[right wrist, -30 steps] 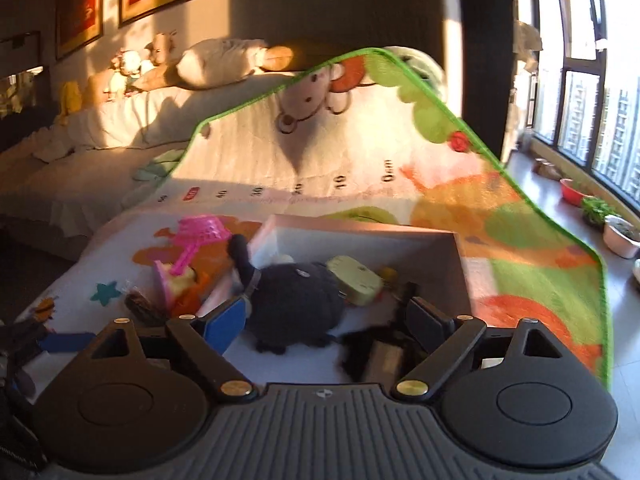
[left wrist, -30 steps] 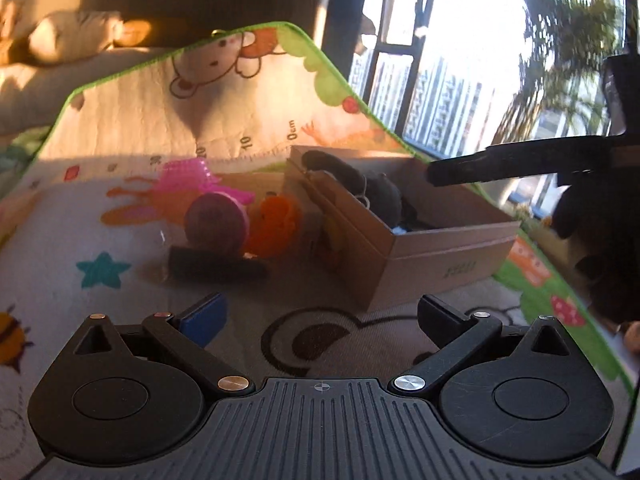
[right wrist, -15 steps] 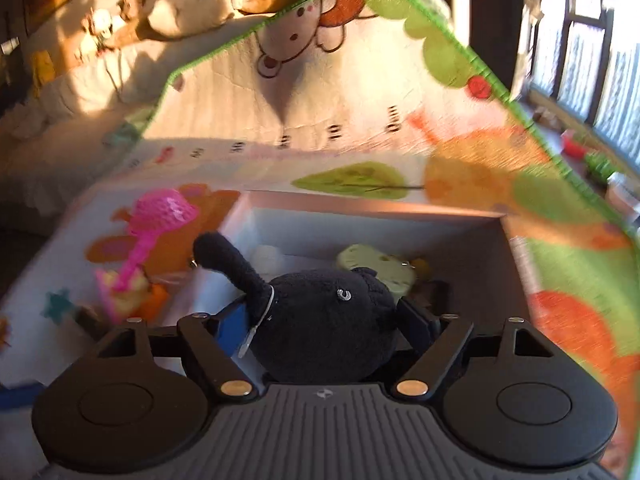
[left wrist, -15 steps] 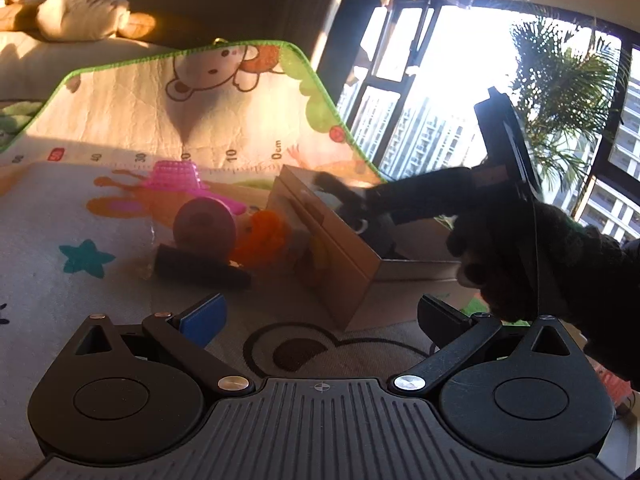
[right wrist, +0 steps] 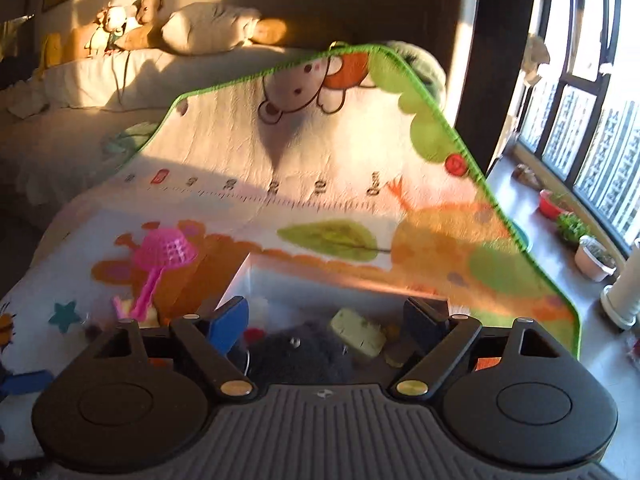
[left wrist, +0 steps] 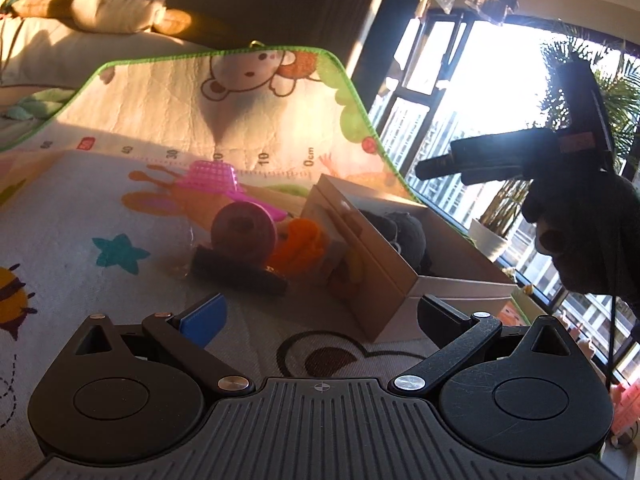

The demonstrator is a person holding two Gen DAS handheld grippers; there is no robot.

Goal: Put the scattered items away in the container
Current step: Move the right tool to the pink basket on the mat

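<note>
A cardboard box [left wrist: 394, 280] stands on the play mat, holding a black plush toy [left wrist: 404, 236] and a pale green block [right wrist: 357, 332]. Left of the box lie a pink sieve scoop [left wrist: 214, 178], a brown round toy [left wrist: 244, 234], an orange toy [left wrist: 300, 246] and a black bar [left wrist: 238, 274]. My left gripper [left wrist: 318, 318] is open and empty, low over the mat in front of the box. My right gripper [right wrist: 334, 318] is open and empty above the box, with the plush [right wrist: 304, 354] below it; it shows in the left wrist view [left wrist: 436, 166] held high.
The play mat [right wrist: 328, 184] rises against a bed [right wrist: 100, 80] with pillows and stuffed toys. Windows, a dark pillar [right wrist: 504, 60] and plant pots [right wrist: 592, 258] are on the right. A blue item [right wrist: 24, 380] lies at the left edge.
My right gripper went down into the box around the black plush, then lifted up and back with open jaws, leaving the plush in the box. My left gripper stayed open, shifting slightly.
</note>
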